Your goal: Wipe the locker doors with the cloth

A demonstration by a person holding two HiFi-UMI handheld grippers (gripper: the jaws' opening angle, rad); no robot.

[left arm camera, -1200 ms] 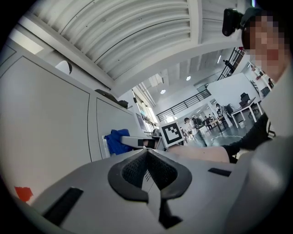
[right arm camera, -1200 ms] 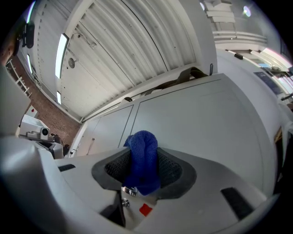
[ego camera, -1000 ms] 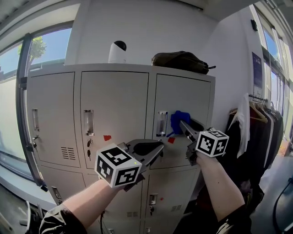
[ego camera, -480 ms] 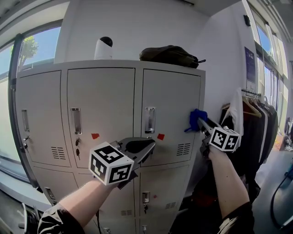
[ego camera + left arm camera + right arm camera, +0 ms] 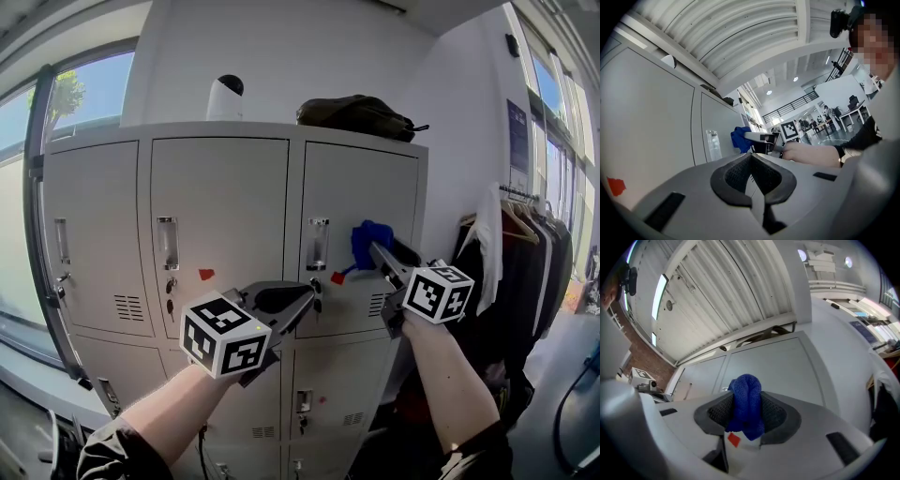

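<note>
The bunched blue cloth (image 5: 367, 242) sits clamped between the jaws of the right gripper (image 5: 377, 253), and a wad of it bulges beyond the fingertips so that fabric, not plastic, meets the metal; the right gripper view shows the jaws closed on the cloth (image 5: 746, 405) with a fold hanging down between the pads. The wad looks pressed against the upper right grey locker door (image 5: 375, 183), just right of its recessed metal handle (image 5: 317, 244) and above a small red sticker (image 5: 337, 277); this placement suggests a wiping stroke across the middle of that door, though actual contact is hard to confirm from the head view. The right arm reaches up and forward, the gripper angled towards the door, probably to lean pressure into the panel.

The left gripper (image 5: 302, 298) hangs lower and nearer the person, in front of the seam between the middle grey locker door (image 5: 220, 202) and the right one; its jaws are together with nothing between them, so it seems merely parked out of the way. Much of the right door and all of the other doors look left to wipe.

Above the lockers rest a black bag (image 5: 354, 114) and a white domed device (image 5: 225, 97); both sit well clear of the work.
</note>
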